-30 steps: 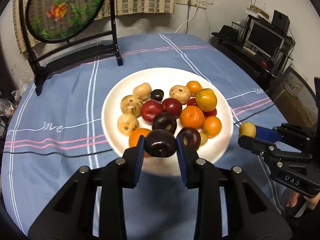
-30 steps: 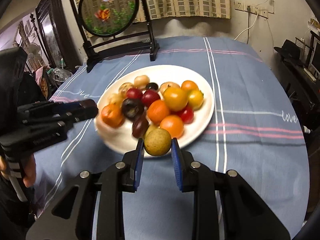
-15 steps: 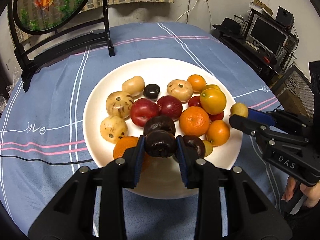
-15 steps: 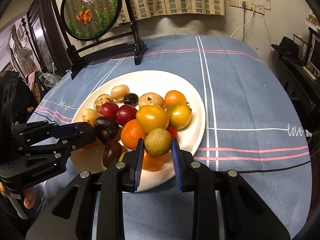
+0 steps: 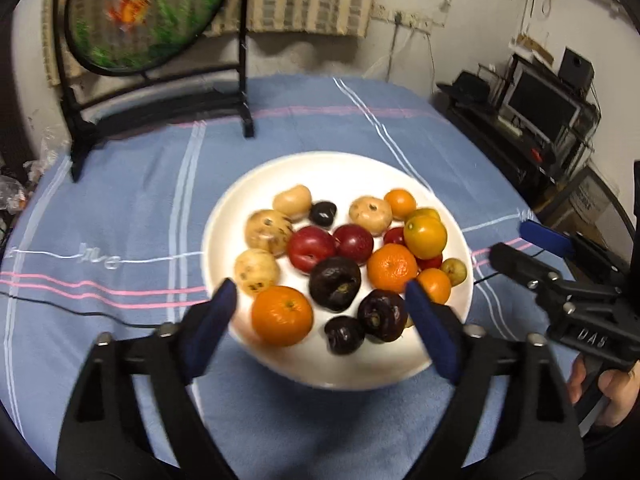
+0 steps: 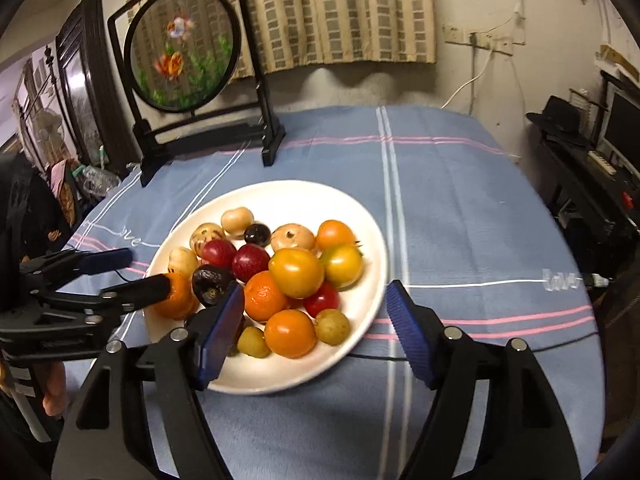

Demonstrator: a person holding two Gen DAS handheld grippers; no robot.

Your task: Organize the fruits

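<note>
White and round, the plate (image 5: 320, 172) sits on the blue striped cloth (image 5: 140, 200) that covers the worktop, and all the fruit lies on it in one loose heap. Nearest the left gripper (image 5: 320, 320) are a large orange (image 5: 282, 315) and three dark plums: a big one (image 5: 335, 282) in the middle of the heap, a second (image 5: 382, 314) just in front of it, and a small one (image 5: 344, 334) touching that second plum at the near rim. Behind them lie two red plums (image 5: 312, 249), pale speckled fruits (image 5: 268, 230) on the left side, and more oranges (image 5: 392, 268) and yellow fruits (image 5: 425, 236) on the right.

The left gripper hovers over the near edge of the plate with its jaws wide apart and nothing between them. The right gripper (image 6: 316, 320) is also over the plate's near rim, jaws spread wide and empty; a small yellow-green fruit (image 6: 332, 326) rests on the plate between its fingers, beside an orange (image 6: 290, 333).

Each gripper shows in the other's view at the plate's side, held by a bare hand (image 5: 600, 384).

At the far end of the worktop stands a round painted screen (image 6: 182, 46) in a black frame, with a striped curtain (image 6: 332, 12) behind it.
</note>
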